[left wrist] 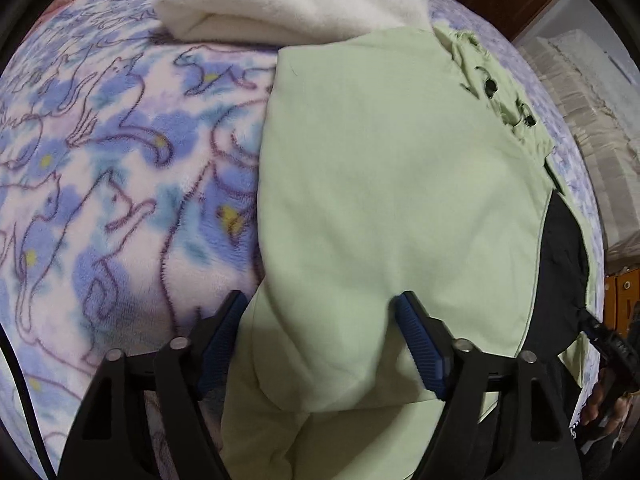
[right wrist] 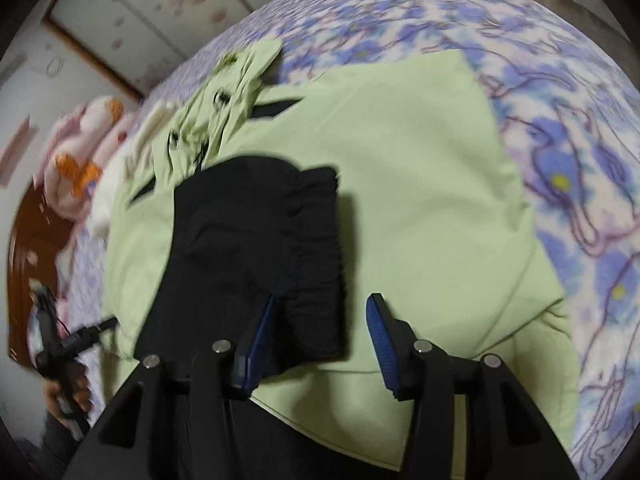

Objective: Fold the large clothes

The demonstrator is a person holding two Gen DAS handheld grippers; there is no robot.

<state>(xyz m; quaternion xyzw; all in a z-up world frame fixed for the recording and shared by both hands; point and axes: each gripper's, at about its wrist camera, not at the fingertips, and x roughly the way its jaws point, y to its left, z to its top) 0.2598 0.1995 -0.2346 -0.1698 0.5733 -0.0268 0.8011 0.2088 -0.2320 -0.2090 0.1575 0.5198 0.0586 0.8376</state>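
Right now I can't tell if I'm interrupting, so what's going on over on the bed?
A person holding a two-finger gripper in each hand is folding a pale green garment spread on a blue patterned fleece blanket. The left gripper straddles a fold of green cloth at the near edge, with its pads not visibly pressing. The right gripper stands open over a black ribbed part lying on top of the garment. A folded cream blanket sits beyond.

Left tool (left wrist: pixel 320 340), right tool (right wrist: pixel 320 336): jaws apart, angled down.
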